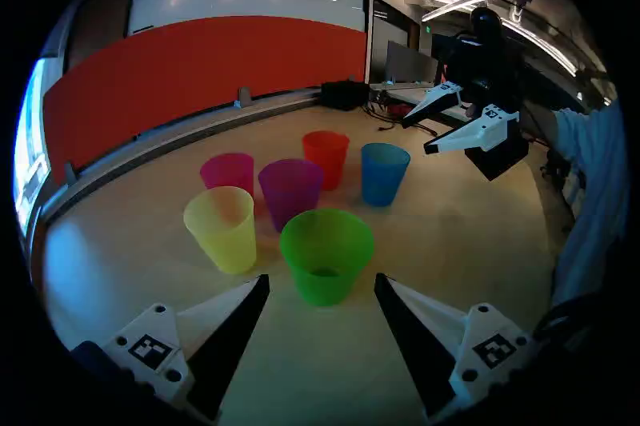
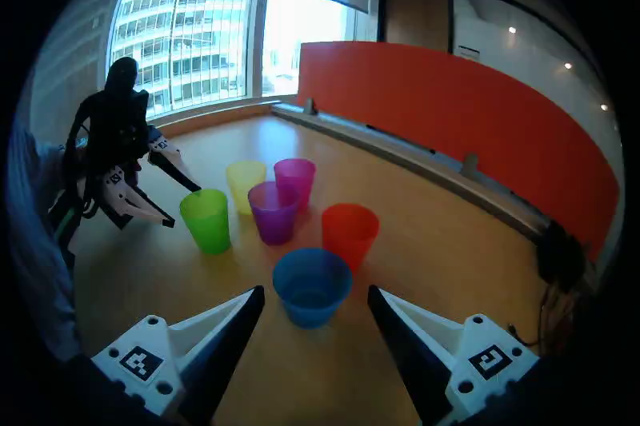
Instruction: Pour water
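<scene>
Several plastic cups stand in a cluster on a wooden table [image 1: 448,266]. In the left gripper view my left gripper [image 1: 321,278] is open, and the green cup [image 1: 326,254] stands upright just ahead of the gap between its fingertips, untouched. Behind it are the yellow cup [image 1: 222,226], purple cup [image 1: 290,190], pink cup [image 1: 228,173], red cup [image 1: 326,156] and blue cup [image 1: 384,172]. My right gripper [image 1: 416,135] hovers open beyond the blue cup. In the right gripper view my right gripper [image 2: 314,290] is open with the blue cup [image 2: 310,286] close in front, and the left gripper [image 2: 185,205] sits by the green cup [image 2: 206,220].
A long red panel [image 1: 208,66] runs along the table's far side. A black bag and cables [image 1: 346,94] lie at the far edge. Large windows [image 2: 184,34] are behind the left gripper. A person's light sleeve [image 1: 596,186] is at the right.
</scene>
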